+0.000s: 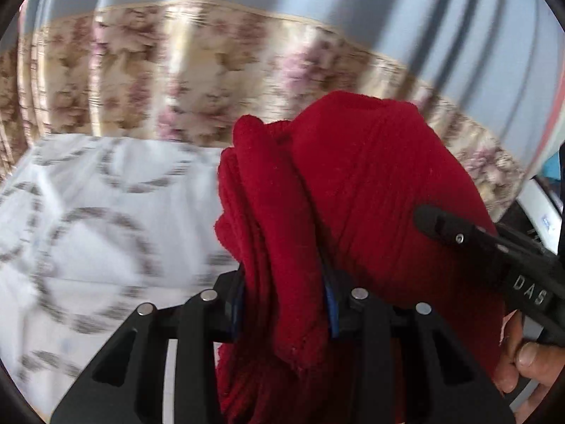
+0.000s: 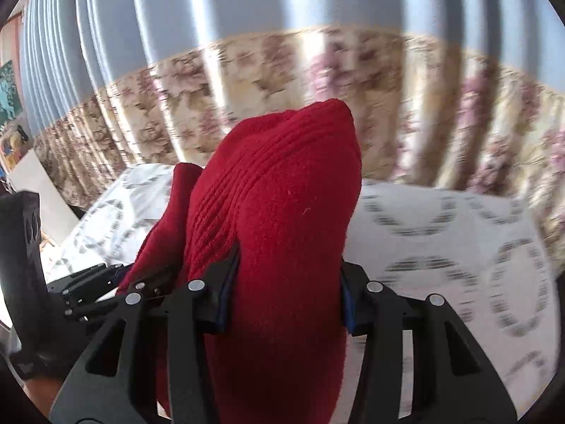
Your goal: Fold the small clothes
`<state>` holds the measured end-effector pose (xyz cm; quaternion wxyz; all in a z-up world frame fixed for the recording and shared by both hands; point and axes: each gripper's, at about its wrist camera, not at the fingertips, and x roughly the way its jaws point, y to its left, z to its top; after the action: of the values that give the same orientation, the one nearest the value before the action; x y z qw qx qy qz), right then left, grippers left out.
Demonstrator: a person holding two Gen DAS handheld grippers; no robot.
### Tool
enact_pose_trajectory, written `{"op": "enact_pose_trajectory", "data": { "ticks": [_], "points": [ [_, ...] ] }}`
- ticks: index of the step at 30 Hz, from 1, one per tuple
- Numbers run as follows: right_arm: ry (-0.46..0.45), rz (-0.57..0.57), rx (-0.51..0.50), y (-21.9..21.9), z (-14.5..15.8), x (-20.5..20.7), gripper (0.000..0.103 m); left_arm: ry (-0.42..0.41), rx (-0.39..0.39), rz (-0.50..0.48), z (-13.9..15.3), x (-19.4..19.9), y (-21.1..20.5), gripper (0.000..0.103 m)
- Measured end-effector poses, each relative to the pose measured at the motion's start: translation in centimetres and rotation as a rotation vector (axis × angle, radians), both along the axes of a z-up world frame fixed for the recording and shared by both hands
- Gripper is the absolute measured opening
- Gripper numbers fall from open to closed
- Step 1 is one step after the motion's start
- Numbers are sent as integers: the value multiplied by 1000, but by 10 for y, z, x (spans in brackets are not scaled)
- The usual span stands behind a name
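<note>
A red knit garment [image 1: 353, 183] is bunched and held up off the bed by both grippers. My left gripper [image 1: 286, 304] is shut on a thick fold of it. My right gripper [image 2: 286, 300] is shut on another bunch of the same red knit [image 2: 275, 194]. The right gripper also shows at the right of the left wrist view [image 1: 494, 247], pressed against the cloth. The left gripper shows at the lower left of the right wrist view [image 2: 106, 286]. The garment hides the fingertips of both grippers.
A white bedsheet with grey ring patterns [image 1: 88, 229] [image 2: 459, 247] lies below. A beige floral curtain [image 1: 159, 81] [image 2: 423, 106] hangs behind it, with a blue-grey curtain [image 2: 247, 0] above. A hand [image 1: 522, 357] holds the right gripper.
</note>
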<state>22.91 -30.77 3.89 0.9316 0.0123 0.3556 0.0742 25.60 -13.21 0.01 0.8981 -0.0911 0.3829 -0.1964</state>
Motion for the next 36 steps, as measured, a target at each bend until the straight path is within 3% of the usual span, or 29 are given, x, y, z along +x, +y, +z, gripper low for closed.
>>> {"op": "enact_pose_trajectory", "data": {
  "ticks": [2, 5, 8, 10, 11, 12, 16, 18, 22, 28, 32, 34, 35, 36],
  "points": [
    [0, -24, -6, -30, 0, 0, 47, 5, -14, -14, -2, 6, -31, 36],
    [11, -51, -20, -67, -12, 7, 47, 6, 30, -18, -12, 14, -69, 36],
    [45, -76, -58, -82, -42, 15, 49, 43, 90, -6, -36, 29, -91, 38],
    [99, -133, -67, -87, -71, 20, 50, 50, 151, 14, -54, 35, -97, 49],
    [108, -161, -71, -89, -79, 18, 53, 5, 170, 43, -59, 30, -91, 69],
    [97, -180, -67, -92, -84, 15, 56, -12, 187, 62, -62, 30, -88, 77],
    [68, -206, -103, -88, -82, 8, 65, -14, 181, 43, -67, 34, -77, 84],
    [51, -231, -151, -83, -75, 6, 77, 6, 152, 39, -64, 34, -72, 85],
    [23, -239, -128, -76, -54, -5, 85, -7, 147, 47, -48, 24, -63, 86],
    [-47, -233, -162, -33, -14, -42, 100, -177, 245, 124, -7, -21, -1, 97],
    [-118, -239, -130, 7, -13, -82, 100, -286, 317, 206, 7, -64, 60, 101],
    [-135, -317, -130, 20, -20, -96, 100, -304, 344, 229, 6, -80, 82, 101],
    [-129, -383, -127, 30, -24, -105, 100, -290, 338, 238, 5, -86, 95, 101],
    [-135, -380, -104, 38, -24, -113, 100, -266, 317, 238, 3, -92, 108, 101]
  ]
}}
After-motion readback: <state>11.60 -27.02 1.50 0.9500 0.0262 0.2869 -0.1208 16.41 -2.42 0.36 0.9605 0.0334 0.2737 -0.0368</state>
